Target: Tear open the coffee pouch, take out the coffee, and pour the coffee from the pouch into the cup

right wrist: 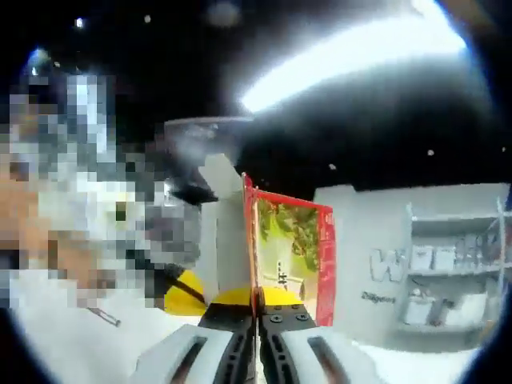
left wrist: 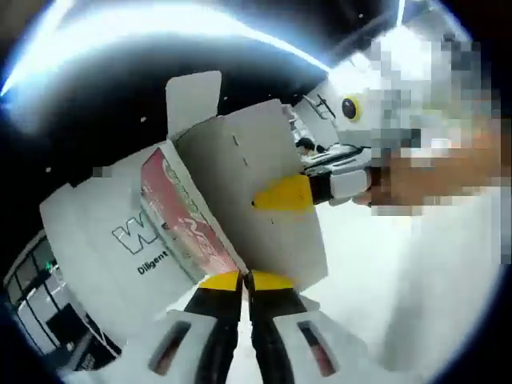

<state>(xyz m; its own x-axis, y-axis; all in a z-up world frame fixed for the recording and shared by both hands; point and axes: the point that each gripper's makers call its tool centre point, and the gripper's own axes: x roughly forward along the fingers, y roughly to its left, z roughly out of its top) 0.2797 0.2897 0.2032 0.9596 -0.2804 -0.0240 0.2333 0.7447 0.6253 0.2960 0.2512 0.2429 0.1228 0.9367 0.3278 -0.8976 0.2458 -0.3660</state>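
Note:
The coffee pouch (left wrist: 256, 176) is held up in the air; it has a plain grey face and a red printed side. In the left gripper view my left gripper (left wrist: 244, 280) is shut on its lower edge. The right gripper (left wrist: 284, 194) comes in from the right, its yellow tips pinching the grey face. In the right gripper view the pouch (right wrist: 292, 256) is almost edge-on, red with a green picture, and my right gripper (right wrist: 258, 304) is shut on its bottom edge. The left gripper's yellow tip (right wrist: 186, 292) touches the pouch from the left. A flap (left wrist: 192, 100) sticks up at the top.
Behind the pouch stands a white wall with dark lettering (left wrist: 140, 236). Bright ceiling light strips (right wrist: 344, 60) run overhead against a dark ceiling. Shelves with white items (right wrist: 456, 264) stand at the right. A white surface (left wrist: 416, 312) lies low on the right.

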